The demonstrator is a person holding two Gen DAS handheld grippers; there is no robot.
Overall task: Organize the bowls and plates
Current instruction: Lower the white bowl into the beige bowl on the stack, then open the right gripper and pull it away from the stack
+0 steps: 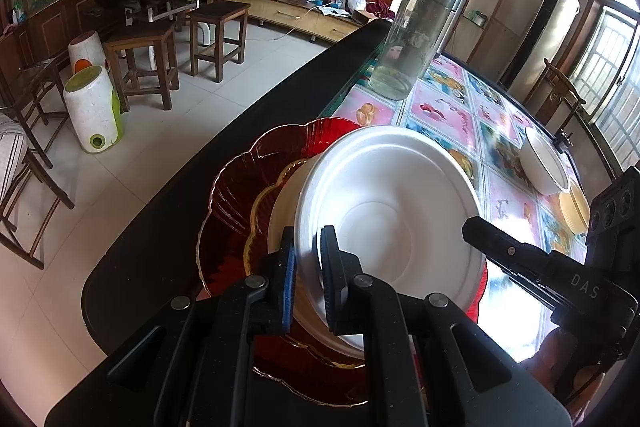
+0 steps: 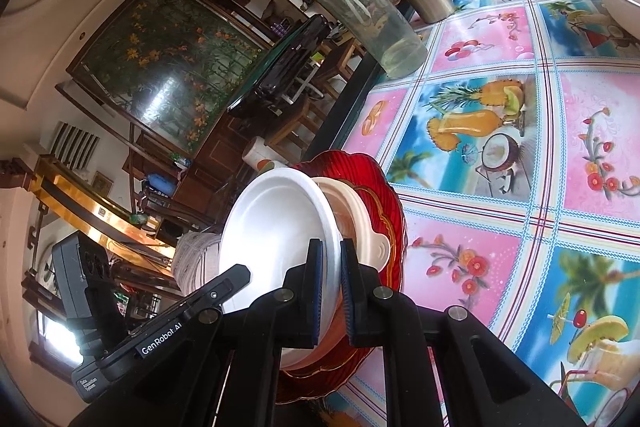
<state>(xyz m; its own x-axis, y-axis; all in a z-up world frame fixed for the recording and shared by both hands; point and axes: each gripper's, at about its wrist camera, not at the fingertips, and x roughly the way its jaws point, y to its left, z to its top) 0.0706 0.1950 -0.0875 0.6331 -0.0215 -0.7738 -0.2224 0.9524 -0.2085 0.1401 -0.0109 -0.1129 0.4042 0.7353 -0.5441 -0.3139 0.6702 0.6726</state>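
Stack in progress near the table's [image 2: 500,75] left edge: red scalloped plate [image 1: 240,195] lowest, gold-rimmed plate [image 1: 266,203] and white dish [image 2: 372,239] upon it. White foam bowl [image 1: 396,211], tilted above, rim clamped by both left gripper [image 1: 308,275] and right gripper [image 2: 332,291]. Outstanding, seemingly: white bowl [image 1: 544,163] at far edge.

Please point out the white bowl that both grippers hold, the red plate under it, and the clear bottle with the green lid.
white bowl [image 1: 384,223]: left wrist view, inner bottom.
red plate [image 1: 236,195]: left wrist view, ribbed left rim.
clear bottle [image 2: 360,15]: right wrist view, middle of its clear body.
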